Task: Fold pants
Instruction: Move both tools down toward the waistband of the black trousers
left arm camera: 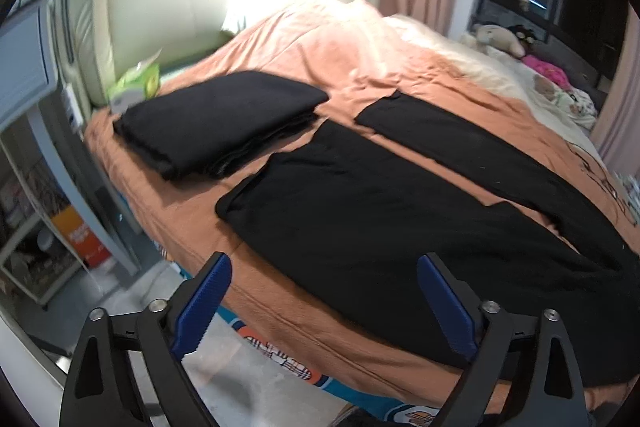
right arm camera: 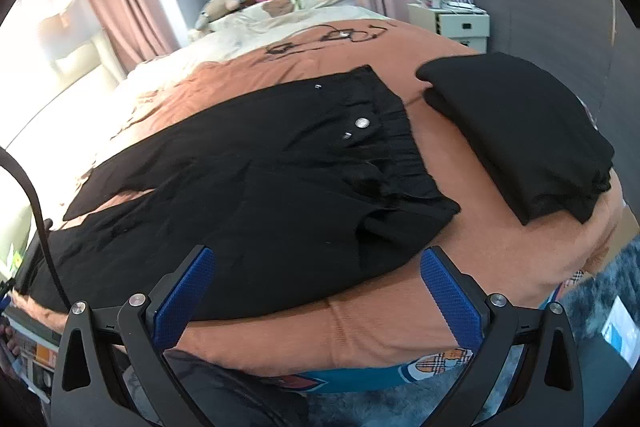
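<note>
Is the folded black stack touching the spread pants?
Apart. In the right wrist view, a strip of orange blanket runs between the stack and the waistband of the pants. The left wrist view shows a similar gap.

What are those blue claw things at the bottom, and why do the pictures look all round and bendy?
They are grabbers a person holds, one per hand. A tiny camera on each looks forward through a rounded lens, which bends the picture. One picture looks out from the left gripper, the other from the right gripper. Both are open and hold nothing. On the bed's orange blanket lie black pants, spread flat, not yet folded. Beside them sit folded black clothes; the left view shows another folded stack.
</note>
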